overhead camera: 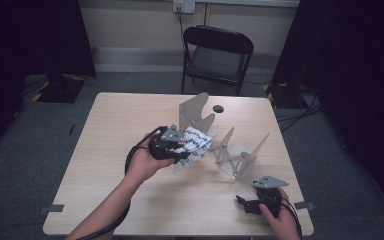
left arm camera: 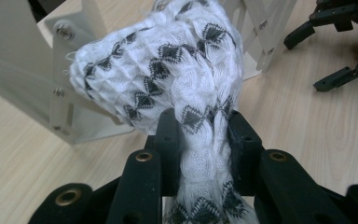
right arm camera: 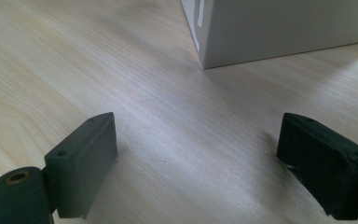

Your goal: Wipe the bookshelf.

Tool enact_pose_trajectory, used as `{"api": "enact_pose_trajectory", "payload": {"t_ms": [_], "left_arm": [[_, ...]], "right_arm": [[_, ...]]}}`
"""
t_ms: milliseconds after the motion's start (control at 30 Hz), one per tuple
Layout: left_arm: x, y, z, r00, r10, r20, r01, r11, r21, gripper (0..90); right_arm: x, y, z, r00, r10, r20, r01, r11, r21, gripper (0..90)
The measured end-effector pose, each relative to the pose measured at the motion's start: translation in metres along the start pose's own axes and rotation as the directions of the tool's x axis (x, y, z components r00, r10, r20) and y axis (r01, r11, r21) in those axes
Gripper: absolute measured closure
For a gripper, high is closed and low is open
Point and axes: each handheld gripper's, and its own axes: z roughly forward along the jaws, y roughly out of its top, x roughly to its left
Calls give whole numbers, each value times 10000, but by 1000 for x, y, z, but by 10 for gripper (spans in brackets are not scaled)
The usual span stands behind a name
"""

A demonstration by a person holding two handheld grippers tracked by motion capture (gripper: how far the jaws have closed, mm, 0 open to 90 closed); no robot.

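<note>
One white cloth with a black diamond pattern (left arm camera: 168,74) is the whole of the work here, and it is pinched in a person's left gripper (overhead camera: 172,149) above the middle of the counter (overhead camera: 105,165). In the left gripper view the two black fingers (left arm camera: 165,135) are closed on a gathered neck of the fabric, while the rest of the cloth bulges out beyond them in a loose bundle.

The cloth hangs clear of the counter, just beside a folding metal rack (overhead camera: 230,150) whose pale panels stand open in a zigzag; in the high view the bundle sits against the rack's nearer left panels, though whether it touches them cannot be told.

The right gripper (overhead camera: 250,204) rests low near the counter's near right edge, well apart from the cloth. Its own view shows the fingers (right arm camera: 81,158) spread wide with bare wood between them and the foot of a pale panel (right arm camera: 279,32) beyond.

Judged from this, the pick-up is done: the cloth is secured and off the surface. What remains appears to be the placing, probably draping or hanging it on the rack, which carries nothing so far. The cloth is bunched, so spreading it may call for the idle right gripper.
</note>
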Motion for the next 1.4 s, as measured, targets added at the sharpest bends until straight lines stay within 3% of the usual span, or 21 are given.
{"api": "enact_pose_trajectory", "payload": {"t_ms": [67, 233, 467, 867, 1133, 1367, 1400], "left_arm": [[-1, 1, 7, 9998, 173, 39, -173, 9997, 157, 702], [-4, -10, 30, 9991, -166, 379, 153, 9993, 347, 702], [-6, -28, 46, 9978, -408, 513, 374, 9971, 655, 703], [-7, -57, 60, 9953, -774, 576, 709, 9918, 1066, 703], [-9, -63, 61, 9938, -902, 651, 830, 9909, 1059, 703], [-11, -68, 62, 9955, -723, 620, 637, 9893, 1312, 703], [-12, -70, 63, 9942, -849, 654, 763, 9893, 1244, 703]], "right_arm": [[0, 0, 0, 10000, -1, 2, 1, 10000, 0, 114], [0, 0, 0, 10000, -2, 0, 2, 10000, 1, 114], [0, 0, 0, 10000, 1, -2, -1, 10000, 0, 114], [0, 0, 0, 10000, -1, 0, 1, 10000, 0, 114], [0, 0, 0, 10000, 0, -1, 0, 10000, 0, 114], [0, 0, 0, 10000, -4, -2, 4, 10000, 0, 114], [0, 0, 0, 10000, -6, -2, 6, 10000, 0, 114]]}}
